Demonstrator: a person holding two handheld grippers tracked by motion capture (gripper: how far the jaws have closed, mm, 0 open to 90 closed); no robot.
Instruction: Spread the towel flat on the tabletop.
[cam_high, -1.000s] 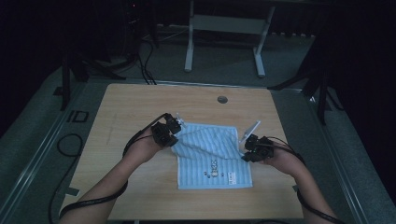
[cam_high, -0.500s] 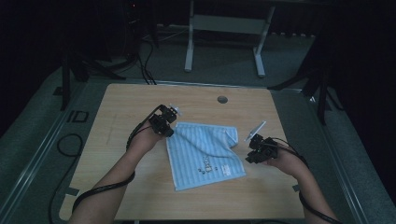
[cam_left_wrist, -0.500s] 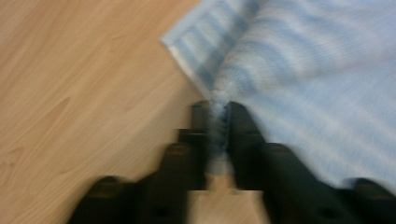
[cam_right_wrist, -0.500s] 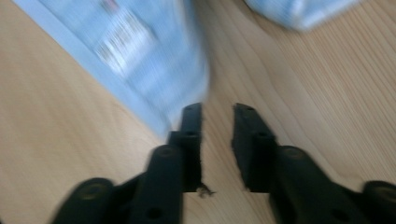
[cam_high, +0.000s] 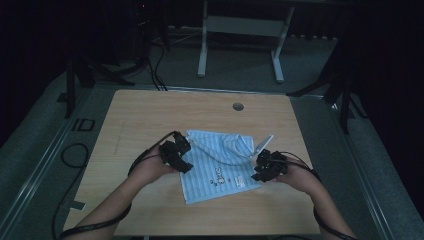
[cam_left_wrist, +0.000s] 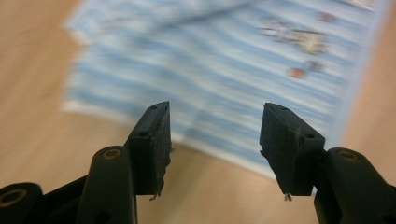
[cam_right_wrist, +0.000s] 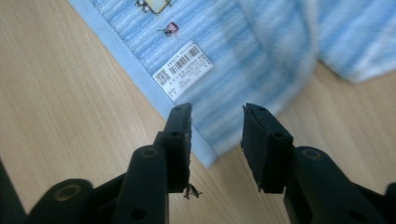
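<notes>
Both the left gripper (cam_high: 186, 159) and right gripper (cam_high: 258, 168) have just been opening, jaws empty, beside the striped towel (cam_high: 220, 167) on the table (cam_high: 150, 110).

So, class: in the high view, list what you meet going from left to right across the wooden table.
Left hand-held gripper → blue striped towel → right hand-held gripper.

Dim lab: lone wooden table (cam_high: 150, 115), floor cables (cam_high: 160, 75), metal stands (cam_high: 240, 30).
</notes>
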